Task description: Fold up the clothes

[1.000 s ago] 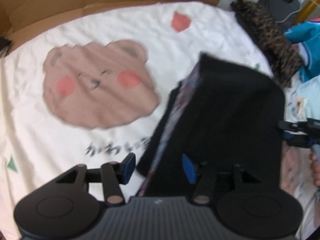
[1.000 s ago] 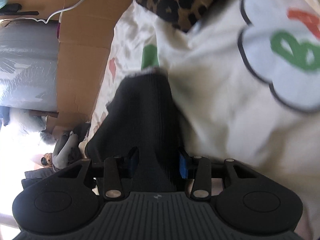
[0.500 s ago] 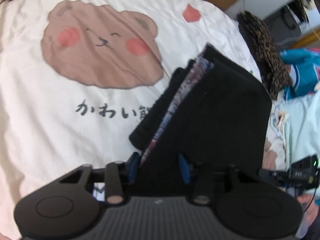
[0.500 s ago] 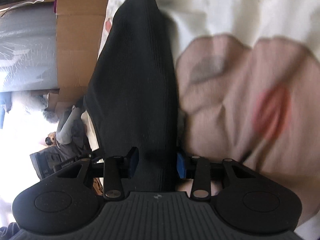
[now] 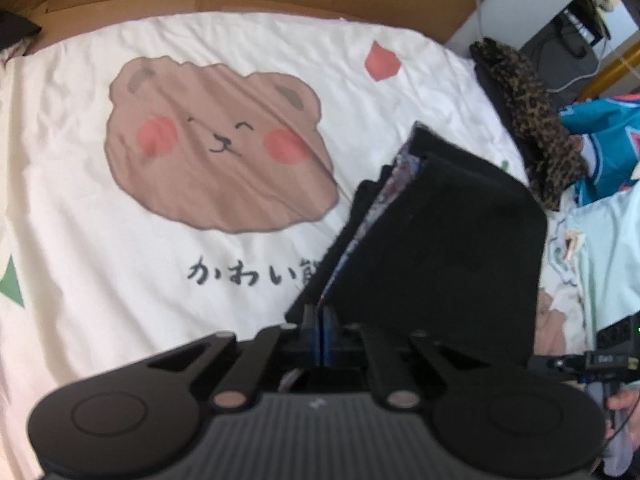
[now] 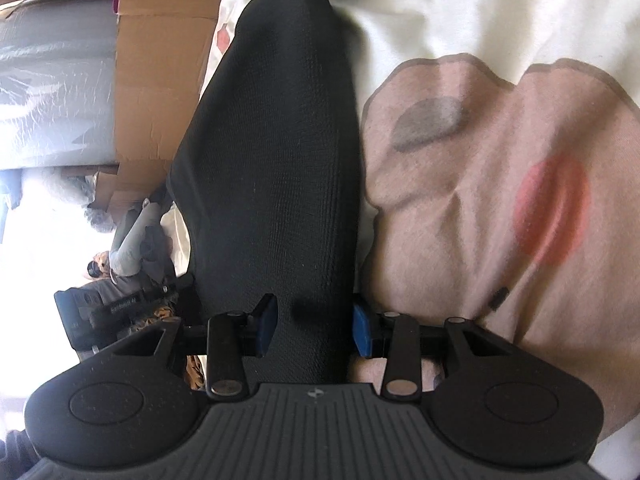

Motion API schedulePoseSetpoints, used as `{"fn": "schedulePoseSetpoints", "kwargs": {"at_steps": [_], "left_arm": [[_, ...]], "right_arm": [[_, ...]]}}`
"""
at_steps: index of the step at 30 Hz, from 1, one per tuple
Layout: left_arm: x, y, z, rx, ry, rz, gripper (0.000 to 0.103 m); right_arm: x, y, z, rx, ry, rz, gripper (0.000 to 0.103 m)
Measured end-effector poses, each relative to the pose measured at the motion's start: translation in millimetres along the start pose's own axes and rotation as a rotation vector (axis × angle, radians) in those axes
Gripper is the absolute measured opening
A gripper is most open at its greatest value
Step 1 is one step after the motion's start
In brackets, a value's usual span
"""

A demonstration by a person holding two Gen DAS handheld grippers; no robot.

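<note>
The left gripper (image 5: pixel 321 334) is pressed together on the near edge of the folded black knit garment with a patterned lining (image 5: pixel 440 248), its blue pads nipping a thin layer of cloth. The right gripper (image 6: pixel 314 326) is held part-spread around a thick fold of the same garment (image 6: pixel 276 152), both pads touching the cloth.

The garment is seen lying on the white bedsheet printed with a brown bear face (image 5: pixel 216 168), beside the bear. It is judged soft, light and limp, likely to sag and slide between layers. Corners and folded edges are best taken, through all layers at once.
</note>
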State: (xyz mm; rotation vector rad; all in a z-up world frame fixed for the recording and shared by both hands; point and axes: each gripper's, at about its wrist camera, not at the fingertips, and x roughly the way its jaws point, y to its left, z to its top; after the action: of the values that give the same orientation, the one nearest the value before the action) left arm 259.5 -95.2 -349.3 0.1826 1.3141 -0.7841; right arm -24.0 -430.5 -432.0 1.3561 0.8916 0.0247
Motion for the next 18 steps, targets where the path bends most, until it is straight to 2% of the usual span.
{"fn": "schedulePoseSetpoints", "kwargs": {"at_steps": [6, 9, 11, 12, 15, 18], "left_arm": [[8, 2, 1, -0.028, 0.013, 0.027, 0.003], [3, 7, 3, -0.073, 0.006, 0.019, 0.013], [0, 14, 3, -0.116, -0.007, 0.016, 0.048], [-1, 18, 3, -0.141, -0.019, 0.012, 0.054], [-5, 24, 3, -0.182, -0.045, -0.015, 0.055], [-6, 18, 4, -0.15, -0.069, -0.021, 0.054]], "right_arm": [[0, -1, -2, 0.027, -0.025, 0.015, 0.046], [3, 2, -3, 0.023, -0.023, 0.016, 0.046], [4, 5, -4, 0.024, -0.021, 0.017, 0.046], [4, 5, -4, 0.028, -0.023, 0.019, 0.046], [5, 6, -6, 0.038, -0.026, 0.025, 0.046], [6, 5, -7, 0.052, -0.033, 0.029, 0.046]]}}
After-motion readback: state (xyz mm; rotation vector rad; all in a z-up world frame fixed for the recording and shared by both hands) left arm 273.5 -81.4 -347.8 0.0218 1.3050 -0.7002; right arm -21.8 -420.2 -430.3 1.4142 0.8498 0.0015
